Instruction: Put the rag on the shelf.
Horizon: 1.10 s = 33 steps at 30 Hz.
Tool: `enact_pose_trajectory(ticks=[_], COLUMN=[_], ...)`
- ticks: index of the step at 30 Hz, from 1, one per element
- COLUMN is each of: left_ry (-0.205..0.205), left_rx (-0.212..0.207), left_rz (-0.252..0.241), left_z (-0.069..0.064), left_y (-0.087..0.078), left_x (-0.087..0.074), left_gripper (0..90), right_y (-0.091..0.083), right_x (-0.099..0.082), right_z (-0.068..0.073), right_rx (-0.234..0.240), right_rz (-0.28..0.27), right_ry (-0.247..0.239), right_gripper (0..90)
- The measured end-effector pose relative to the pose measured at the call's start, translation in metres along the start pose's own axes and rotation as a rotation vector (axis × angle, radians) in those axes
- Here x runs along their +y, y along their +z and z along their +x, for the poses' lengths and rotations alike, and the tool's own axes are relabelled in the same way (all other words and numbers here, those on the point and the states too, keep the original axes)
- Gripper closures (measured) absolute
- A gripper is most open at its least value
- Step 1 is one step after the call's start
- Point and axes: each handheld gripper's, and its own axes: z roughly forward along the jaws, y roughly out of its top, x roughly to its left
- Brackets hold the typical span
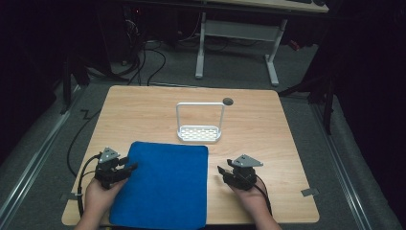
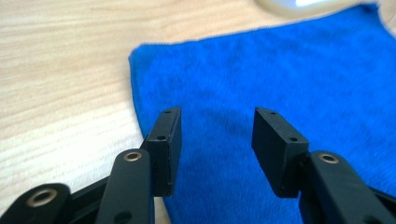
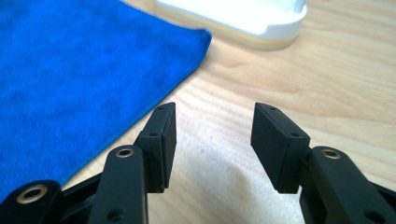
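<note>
**Cloth still flat, nothing grabbed yet**

So the blue cloth (image 1: 160, 184) is lying spread out on the table (image 1: 268, 129), just in front of the white rack (image 1: 199, 127). My left gripper (image 1: 130, 167) sits at the cloth's left edge, jaws wide over it, empty. My right gripper (image 1: 221, 170) is just off the right edge, also wide, over bare wood. Everything's still to do, I'd say.

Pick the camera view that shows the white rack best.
The high view: the white rack stands whole there, with its perforated base and tall hoop handle, just beyond the blue cloth. The left gripper view catches a blurred sliver of its base at the top edge; the right gripper view shows one base corner.
</note>
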Motion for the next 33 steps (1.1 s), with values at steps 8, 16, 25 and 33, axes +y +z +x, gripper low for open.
enact_pose_trajectory(ticks=[8, 16, 25, 33], left_ry=[-0.010, -0.005, -0.007, -0.002], left_rx=[0.001, 0.010, 0.015, 0.024], left_rz=[-0.001, -0.005, 0.000, 0.010], left_z=[0.0007, 0.0013, 0.0019, 0.0008], left_y=[0.0045, 0.0027, 0.0024, 0.0013], left_x=[-0.0011, -0.0016, -0.0015, -0.0032], left_gripper=[52.1, 51.6, 51.4, 50.7], right_y=[-0.0016, 0.0007, -0.0005, 0.0024], right_x=[0.0018, 0.0038, 0.0049, 0.0084], right_z=[0.0007, -0.0024, 0.0000, 0.0063], right_rx=[0.004, -0.008, -0.003, 0.021], right_rz=[-0.012, -0.014, -0.023, -0.016], right_ry=[0.001, 0.012, 0.006, -0.004], right_gripper=[50.8, 51.3, 50.6, 48.5])
